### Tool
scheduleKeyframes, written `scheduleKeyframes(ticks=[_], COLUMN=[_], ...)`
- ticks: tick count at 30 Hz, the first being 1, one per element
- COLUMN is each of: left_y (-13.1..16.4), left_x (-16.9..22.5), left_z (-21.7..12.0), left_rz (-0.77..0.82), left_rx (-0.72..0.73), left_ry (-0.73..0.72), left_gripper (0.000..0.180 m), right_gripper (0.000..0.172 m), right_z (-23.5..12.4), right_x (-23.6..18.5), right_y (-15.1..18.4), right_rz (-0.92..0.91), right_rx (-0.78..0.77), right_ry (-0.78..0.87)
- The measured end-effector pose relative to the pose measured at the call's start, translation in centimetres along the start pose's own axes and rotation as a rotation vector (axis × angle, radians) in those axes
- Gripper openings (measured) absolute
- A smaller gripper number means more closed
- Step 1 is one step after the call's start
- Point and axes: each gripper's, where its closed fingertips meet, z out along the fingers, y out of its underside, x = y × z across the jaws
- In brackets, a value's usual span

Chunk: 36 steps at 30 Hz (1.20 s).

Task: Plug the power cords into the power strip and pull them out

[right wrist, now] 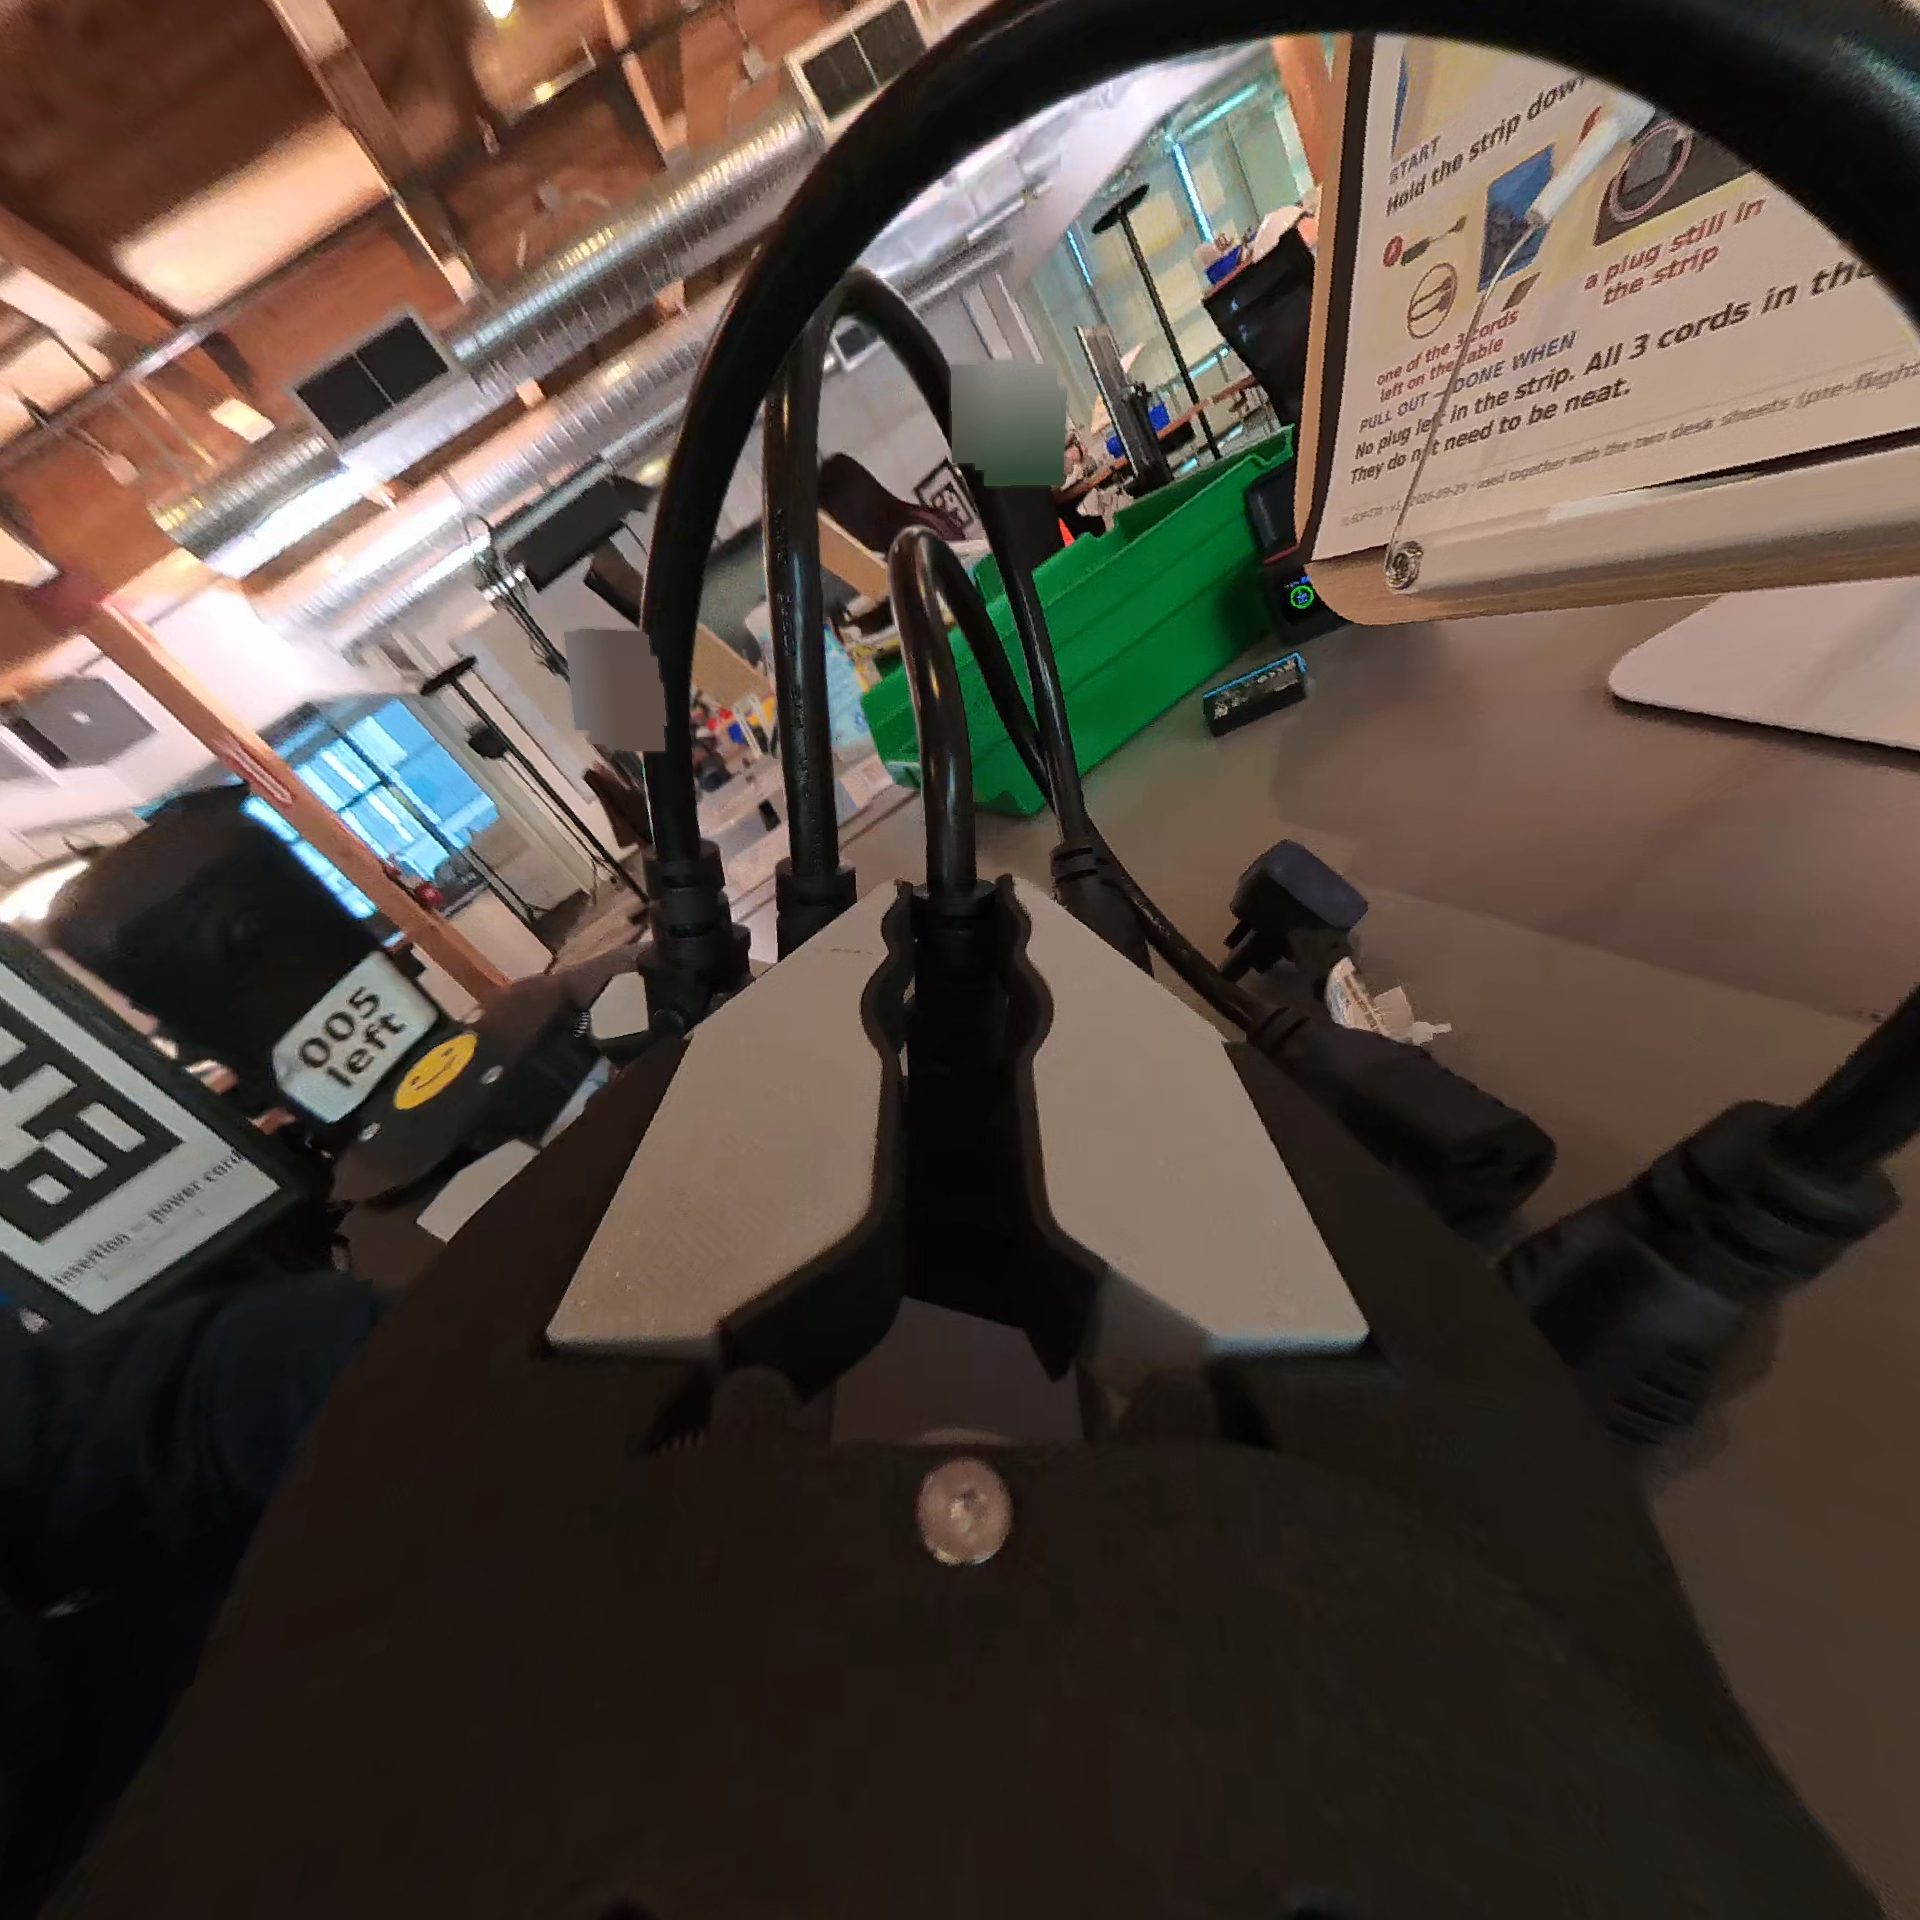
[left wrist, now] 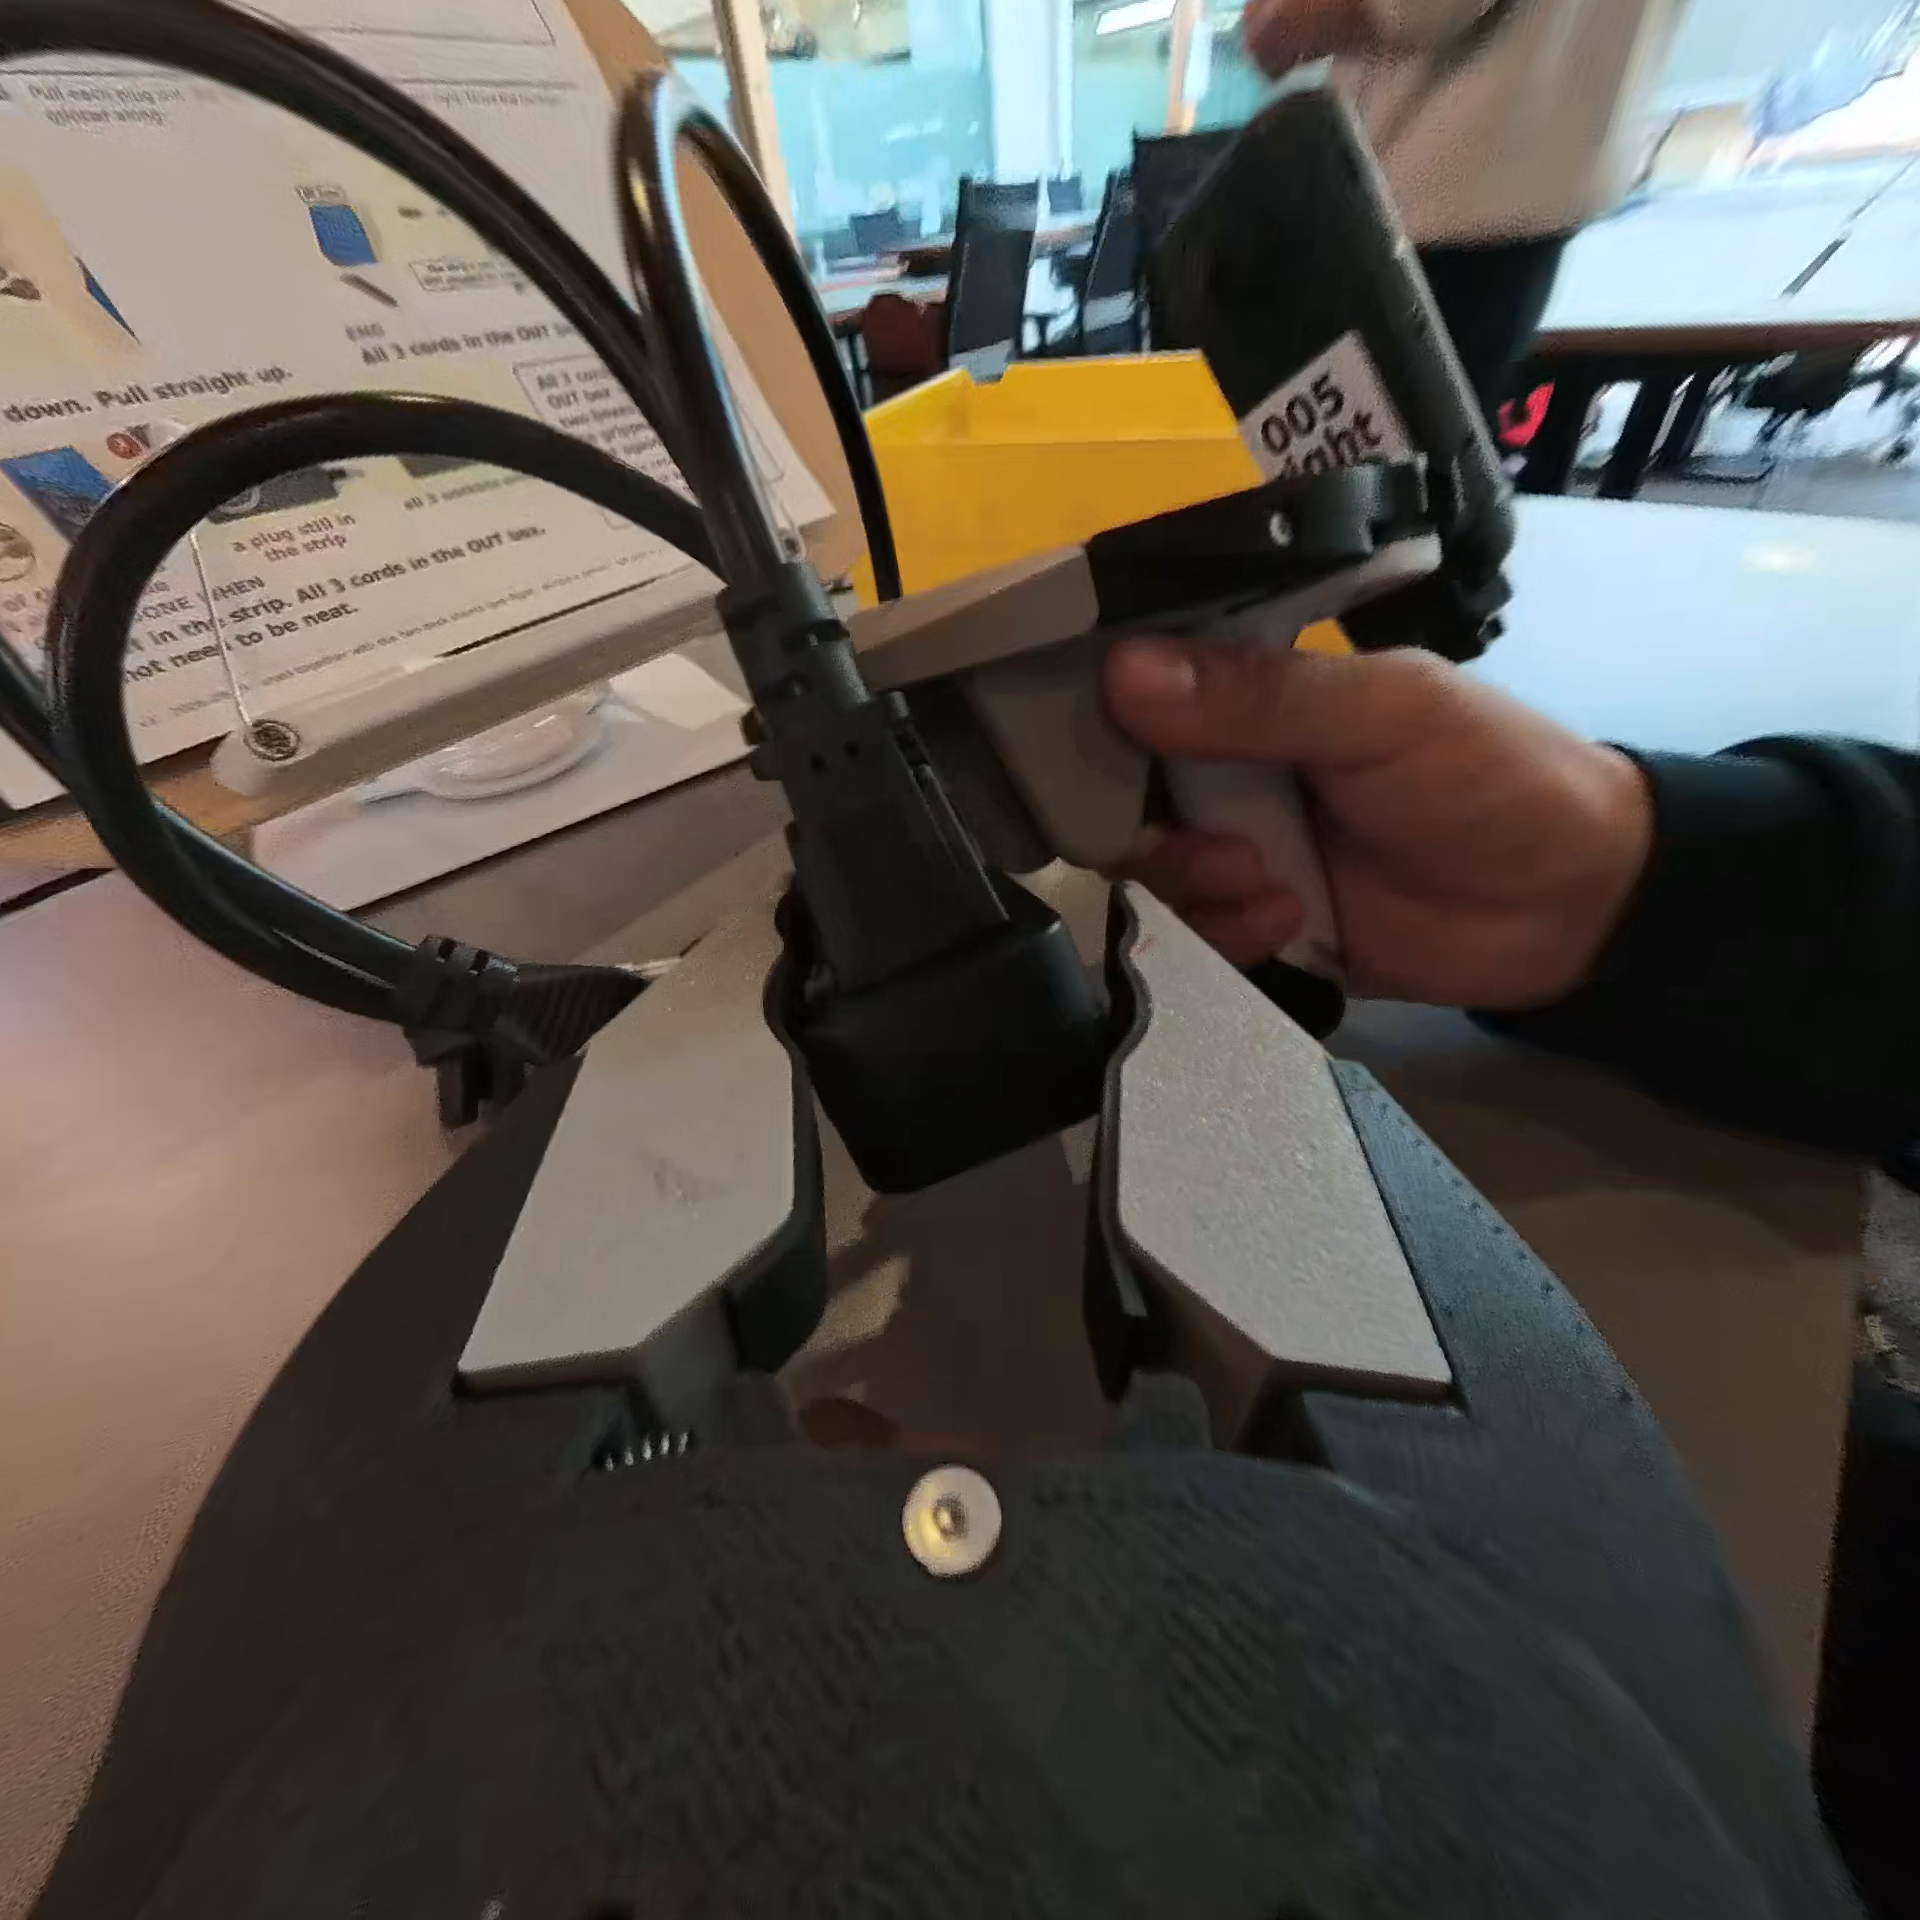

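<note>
Grey counter, open workroom with brick wall, exposed ducts.
Bins: yellow bin, green bin, contents unseen. Left fingers spread around power strip; right fingers pinching black cord plug.

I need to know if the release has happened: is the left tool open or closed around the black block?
Open. The left tool's fingers stand apart, with a visible gap beside the black block on its right.

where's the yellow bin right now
In the left wrist view the yellow bin sits upper centre on the table, behind the right gripper and just right of the instruction sheet.
</note>
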Motion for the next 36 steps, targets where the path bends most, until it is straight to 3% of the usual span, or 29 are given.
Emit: scheduleKeyframes(ticks=[5, 12, 18, 26, 31, 36], left_y=[0.1, -1.9, -1.5, -1.4, -2.3, -2.2], left_x=[-0.3, -0.8, -0.4, 0.8, 0.4, 1.4], left_z=[-0.9, -4.1, -6.6, -7.3, -9.1, -11.7], left_rz=[-0.029, -0.164, -0.166, -0.091, -0.084, 0.038], left_rx=[-0.041, -0.163, -0.277, -0.369, -0.391, -0.54], left_ry=[0.133, 0.448, 0.611, 0.633, 0.627, 0.688], left_gripper=[0.055, 0.054, 0.055, 0.055, 0.054, 0.054], right_gripper=[0.013, 0.014, 0.022, 0.033, 0.026, 0.026], right_z=[0.1, 0.5, 0.7, -1.2, -4.5, -5.4], right_x=[-0.4, -2.7, -4.3, -4.9, -5.1, -10.5], right_y=[0.2, 0.4, 1.8, 2.5, 1.6, 1.7], right_rz=[-0.033, -0.089, -0.341, -0.419, -0.425, -0.617], right_rx=[-0.015, -0.042, -0.144, -0.226, -0.178, -0.298], right_ry=[-0.014, -0.131, -0.103, -0.099, -0.075, -0.067])
